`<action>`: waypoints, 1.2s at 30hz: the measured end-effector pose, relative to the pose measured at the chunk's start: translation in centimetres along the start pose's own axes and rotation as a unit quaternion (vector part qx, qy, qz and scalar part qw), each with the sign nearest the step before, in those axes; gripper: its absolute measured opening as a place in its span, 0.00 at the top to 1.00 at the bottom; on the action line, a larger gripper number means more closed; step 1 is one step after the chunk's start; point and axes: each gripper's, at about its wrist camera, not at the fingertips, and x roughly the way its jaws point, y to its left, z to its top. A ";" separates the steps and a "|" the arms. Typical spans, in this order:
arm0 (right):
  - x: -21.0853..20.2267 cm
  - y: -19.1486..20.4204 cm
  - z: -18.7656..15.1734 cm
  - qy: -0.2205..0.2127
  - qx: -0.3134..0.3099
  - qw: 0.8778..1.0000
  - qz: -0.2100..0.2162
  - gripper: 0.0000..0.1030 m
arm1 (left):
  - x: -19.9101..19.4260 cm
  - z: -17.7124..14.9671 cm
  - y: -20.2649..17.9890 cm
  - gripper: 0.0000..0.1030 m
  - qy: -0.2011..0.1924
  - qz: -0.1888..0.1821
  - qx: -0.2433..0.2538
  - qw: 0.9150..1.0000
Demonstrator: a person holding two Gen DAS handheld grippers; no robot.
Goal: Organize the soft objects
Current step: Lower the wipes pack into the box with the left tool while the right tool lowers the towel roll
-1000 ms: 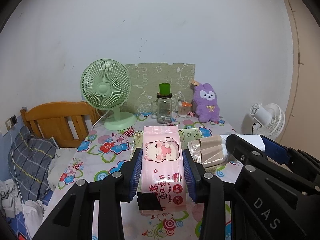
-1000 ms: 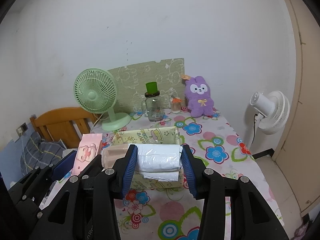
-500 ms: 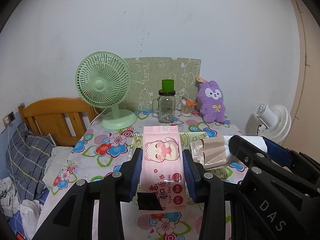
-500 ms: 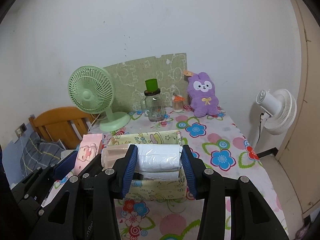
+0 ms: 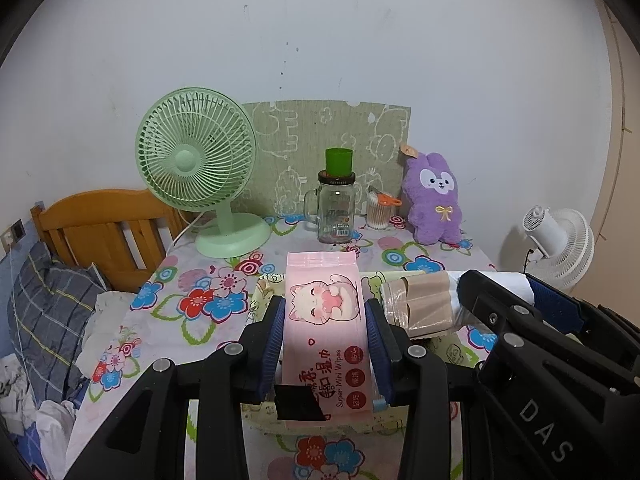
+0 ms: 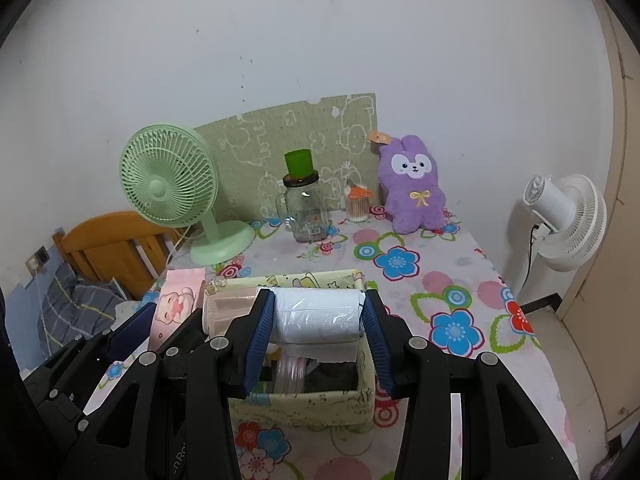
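Left gripper [image 5: 326, 338]: fingers clamped on the long sides of the wipes pack [image 5: 326, 320], a flat pink pouch held above the near-left part of the fabric box [image 6: 362, 380]. Right gripper [image 6: 316, 330]: fingers clamped on the two ends of the white roll [image 6: 316, 314], a film-wrapped cylinder, with a tan bundle [image 6: 228, 312] just left of it; whether the bundle is joined to the roll I cannot tell. The roll hangs over the open box, which already has some clear plastic and dark items inside.

Handling, as judged: the pack looks soft, light and slick-skinned. It should bow if squeezed hard, so the side grip near its middle seems right. The roll looks light and squashy, its wrap slippery; end-on pressure holds it but could let it twist.

Against the earlier frames: both grippers have carried their loads toward the far wall. The box, then lying beyond the roll, now sits under it with its interior showing. The green fan [image 5: 196, 152], jar [image 5: 335, 208] and purple plush [image 5: 434, 196] loom larger. Both grips look unchanged.

The desk [image 6: 452, 288] with its flowered cloth carries the box on its near-left part.
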 end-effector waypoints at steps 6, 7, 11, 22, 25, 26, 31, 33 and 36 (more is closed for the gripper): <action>1.7 -0.2 0.4 0.005 -0.004 1.000 0.000 0.54 | 1.7 0.3 0.1 0.61 0.006 -0.002 -0.005 1.000; 2.1 -0.2 0.5 0.007 -0.004 1.000 0.000 0.54 | 2.0 0.3 0.1 0.61 0.007 -0.003 -0.005 1.000; 3.2 -0.2 0.5 0.013 -0.006 1.000 -0.002 0.54 | 3.4 0.4 0.0 0.61 0.014 -0.002 -0.003 1.000; 7.4 0.3 -0.1 0.048 -0.014 0.999 0.001 0.54 | 7.3 -0.3 0.8 0.60 0.046 0.007 -0.014 0.999; 8.4 0.5 -0.5 0.058 -0.016 0.998 0.004 0.53 | 8.3 -0.8 1.2 0.60 0.059 0.013 -0.016 0.998; 8.7 0.5 -0.5 0.061 -0.016 0.998 0.005 0.53 | 8.6 -1.0 1.3 0.60 0.064 0.014 -0.016 0.998; 9.9 0.8 -1.3 0.077 -0.018 0.997 0.009 0.53 | 9.5 -1.6 1.3 0.57 0.090 0.033 -0.002 0.995; 10.2 0.9 -1.6 0.080 -0.019 0.997 0.011 0.53 | 9.6 -1.9 1.6 0.53 0.093 0.040 -0.002 0.995; 10.4 1.1 -2.0 0.083 -0.021 0.996 0.010 0.54 | 9.5 -2.3 1.9 0.47 0.093 0.042 -0.005 0.995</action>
